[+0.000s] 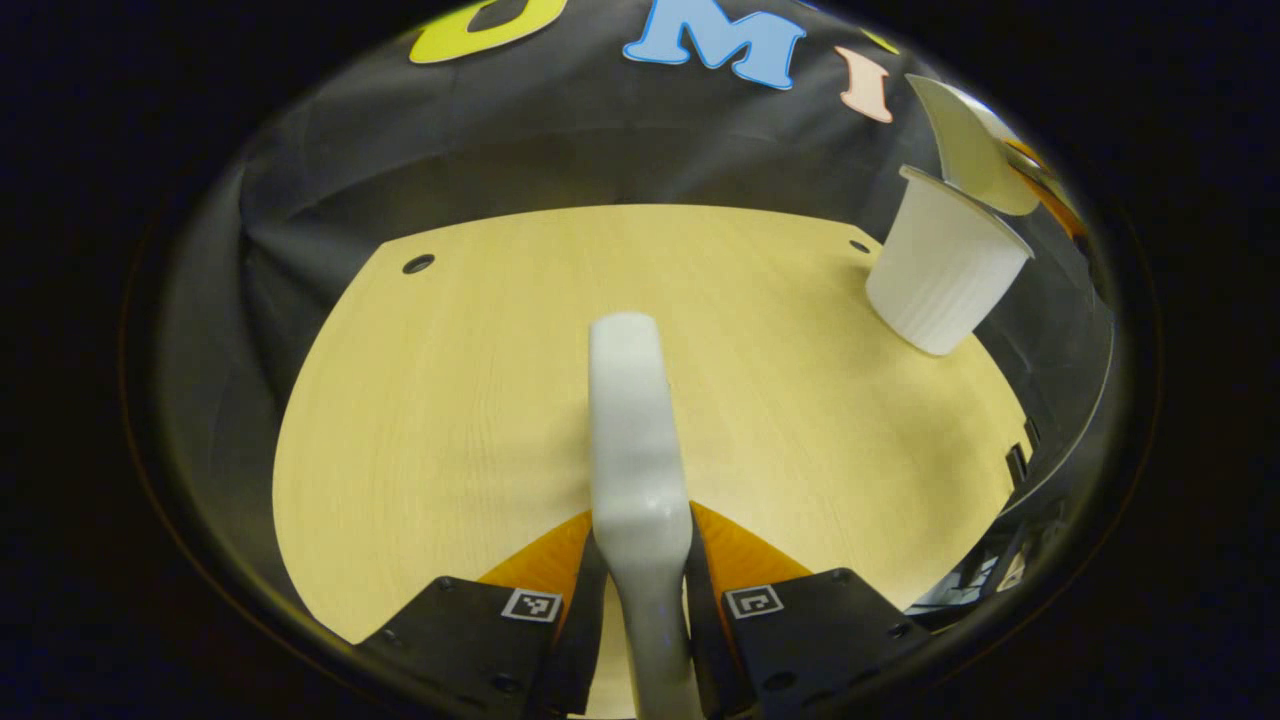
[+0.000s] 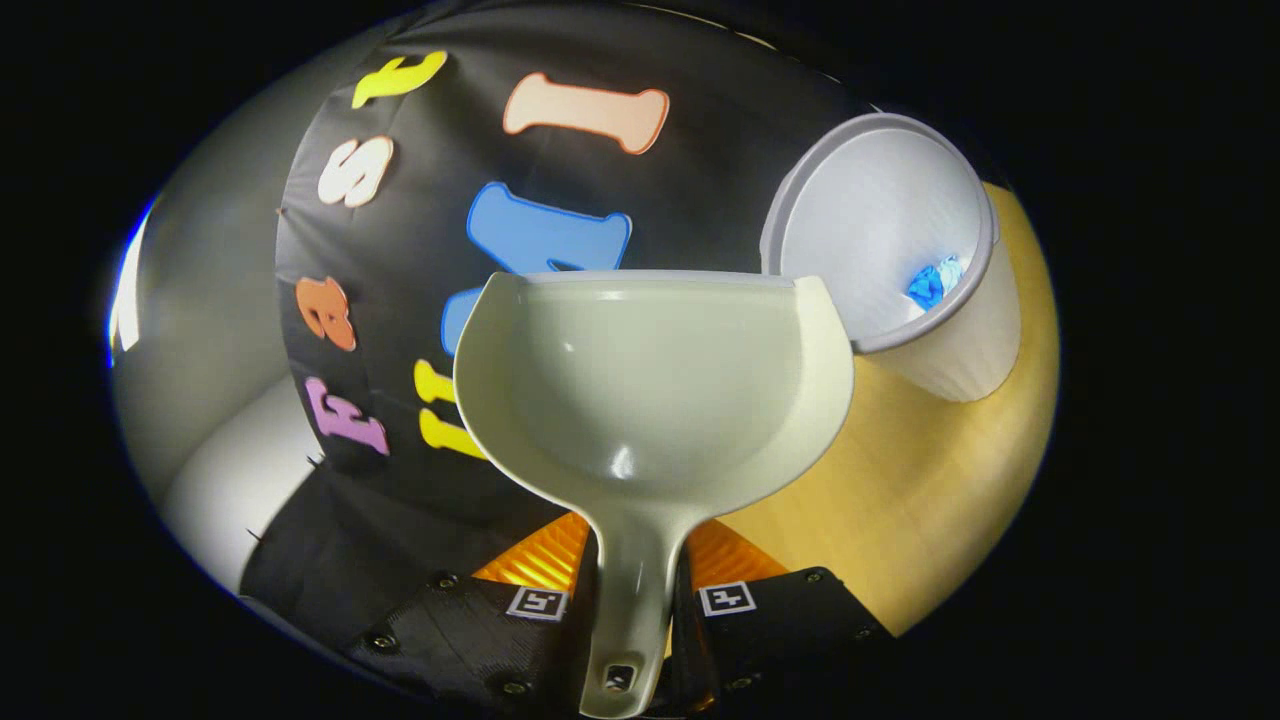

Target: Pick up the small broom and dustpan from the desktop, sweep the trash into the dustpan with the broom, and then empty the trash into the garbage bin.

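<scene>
The dustpan (image 2: pixel 650 390) is clamped by its handle in the right gripper (image 2: pixel 630 600), already emptied by the look of it; blue trash (image 2: pixel 928 283) sits in the garbage bin (image 2: pixel 890 250) ahead-right. The broom (image 1: pixel 632 440) is pinched in the left gripper (image 1: pixel 640 605), held clear above the surface (image 1: pixel 450 400).

- We see a pale wooden desktop (image 1: pixel 480 400) with a fine lengthwise grain, lit evenly from above.
- Two small dark holes (image 1: pixel 418 264) sit near the desktop's far corners.
- Behind the desktop's far edge hangs the booth's black cloth wall (image 1: pixel 560 150), creased and folded where it meets the wood.
- In the right gripper view, beyond the cloth's edge away from the desktop, a plain grey-white surface (image 2: pixel 200 330) catches a bright streak of light (image 2: pixel 128 290).
</scene>
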